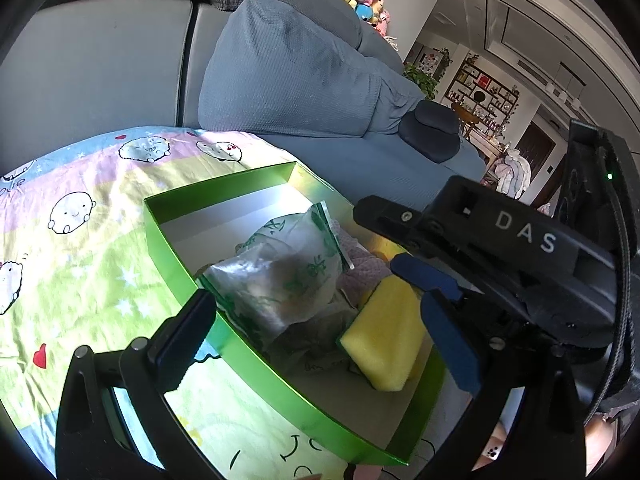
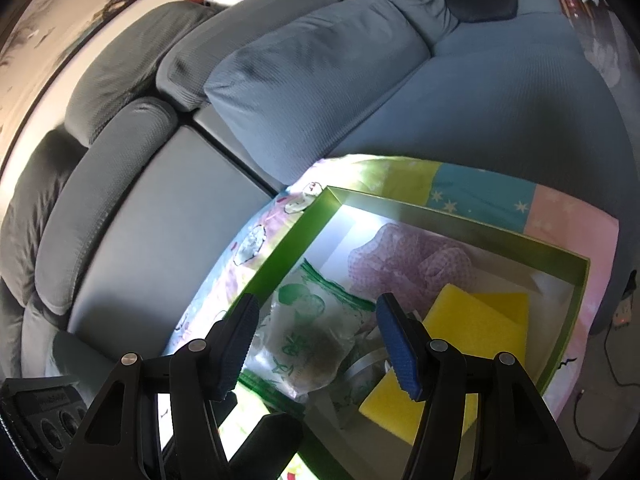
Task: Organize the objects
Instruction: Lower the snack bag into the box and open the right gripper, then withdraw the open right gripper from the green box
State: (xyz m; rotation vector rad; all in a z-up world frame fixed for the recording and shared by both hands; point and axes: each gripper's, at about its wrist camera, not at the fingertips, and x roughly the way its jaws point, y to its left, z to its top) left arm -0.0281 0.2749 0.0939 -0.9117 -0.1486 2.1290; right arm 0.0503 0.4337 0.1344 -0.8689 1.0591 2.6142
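– Can you read anything here?
– Yes: "DAS", in white capitals, on the black body of your right gripper (image 1: 416, 276), seen in the left wrist view.
– And the bag (image 1: 288, 268) in the box (image 1: 256, 356)?
– It carries green printed characters, but you can't make them out in either view.
– Anything else?
– No. The blanket (image 1: 80, 240) shows only cartoon faces, hearts and stars.

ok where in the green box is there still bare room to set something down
Bare white floor shows in the green box at its far corner, bordered by the plastic bag and purple checked cloth. The near half is crowded: bag, yellow sponge, cloth.
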